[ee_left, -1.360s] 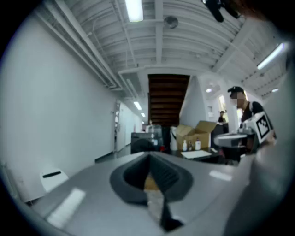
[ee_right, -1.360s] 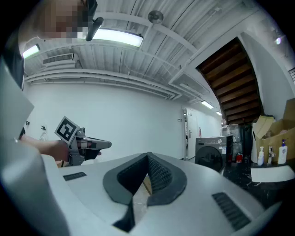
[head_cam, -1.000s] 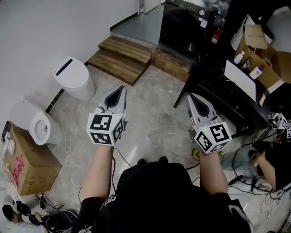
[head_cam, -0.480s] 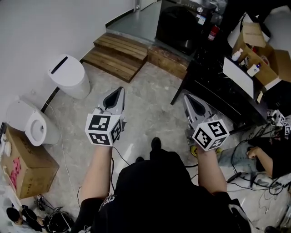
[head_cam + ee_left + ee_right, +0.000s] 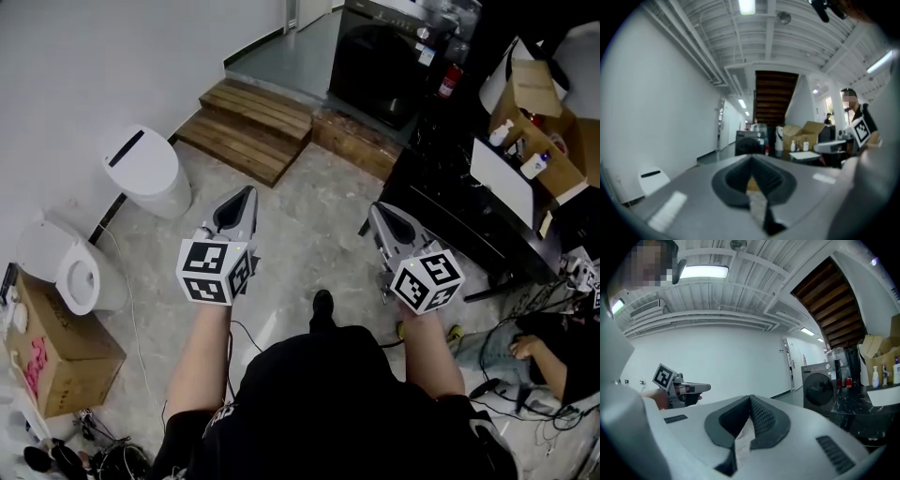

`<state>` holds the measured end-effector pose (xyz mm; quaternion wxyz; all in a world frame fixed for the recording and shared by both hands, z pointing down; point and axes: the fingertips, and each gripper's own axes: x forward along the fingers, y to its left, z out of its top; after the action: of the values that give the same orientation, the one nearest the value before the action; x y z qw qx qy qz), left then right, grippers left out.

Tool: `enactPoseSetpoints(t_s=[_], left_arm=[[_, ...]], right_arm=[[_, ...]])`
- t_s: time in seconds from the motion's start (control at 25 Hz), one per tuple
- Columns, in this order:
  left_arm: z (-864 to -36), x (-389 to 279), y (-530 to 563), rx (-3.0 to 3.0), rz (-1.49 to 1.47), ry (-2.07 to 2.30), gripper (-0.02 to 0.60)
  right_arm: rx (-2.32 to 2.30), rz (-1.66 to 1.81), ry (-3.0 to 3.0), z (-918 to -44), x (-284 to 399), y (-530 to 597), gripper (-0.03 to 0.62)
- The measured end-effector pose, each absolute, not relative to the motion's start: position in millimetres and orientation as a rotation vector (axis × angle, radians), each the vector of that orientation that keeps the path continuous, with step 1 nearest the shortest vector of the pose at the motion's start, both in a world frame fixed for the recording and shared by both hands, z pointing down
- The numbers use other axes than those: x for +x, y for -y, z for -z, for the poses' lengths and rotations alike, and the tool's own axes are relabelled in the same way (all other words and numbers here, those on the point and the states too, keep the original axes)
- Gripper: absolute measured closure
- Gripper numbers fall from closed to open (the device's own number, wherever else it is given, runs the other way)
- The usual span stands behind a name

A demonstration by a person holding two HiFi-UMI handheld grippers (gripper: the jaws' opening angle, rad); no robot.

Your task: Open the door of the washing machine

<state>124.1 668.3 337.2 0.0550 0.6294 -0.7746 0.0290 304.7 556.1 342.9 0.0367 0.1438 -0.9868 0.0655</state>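
Washing machine [image 5: 386, 66]: head view, top of frame, past wooden steps [image 5: 248, 127], well apart from both grippers. Step judged: approach. Next move: close distance, hook edge of door [image 5: 373, 75].
Left gripper view: left gripper [image 5: 751, 161] jaws together, nothing held.
Right gripper view: right gripper [image 5: 751, 401] jaws together, empty; door shut, ahead to right.

Below me, the mottled grey floor [image 5: 309, 234] carries a two-step wooden platform [image 5: 248, 127], with a white lidded unit [image 5: 141, 171] and a white toilet [image 5: 61, 267] along the wall at left. A cardboard box [image 5: 56, 347] sits just beside the toilet and a black table [image 5: 459, 202] stands at right. The dark washing machine [image 5: 380, 61] stands on the raised grey level beyond the steps.
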Motion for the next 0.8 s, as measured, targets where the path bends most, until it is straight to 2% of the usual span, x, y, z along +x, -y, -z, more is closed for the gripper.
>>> enactPoseSetpoints(t_s=[0.44,0.8], left_arm=[[-332.5,82.7,-574.8,1.893,-0.125,2.346,0.574],[-333.6,71.1,-488.4,1.902,-0.107,2.323,0.572]], right_arm=[[0.364,-0.215,3.027,-343.6,251.9,-465.8,0.600],[0.363,-0.201,3.017,-342.5,243.5,-386.8,0.600]])
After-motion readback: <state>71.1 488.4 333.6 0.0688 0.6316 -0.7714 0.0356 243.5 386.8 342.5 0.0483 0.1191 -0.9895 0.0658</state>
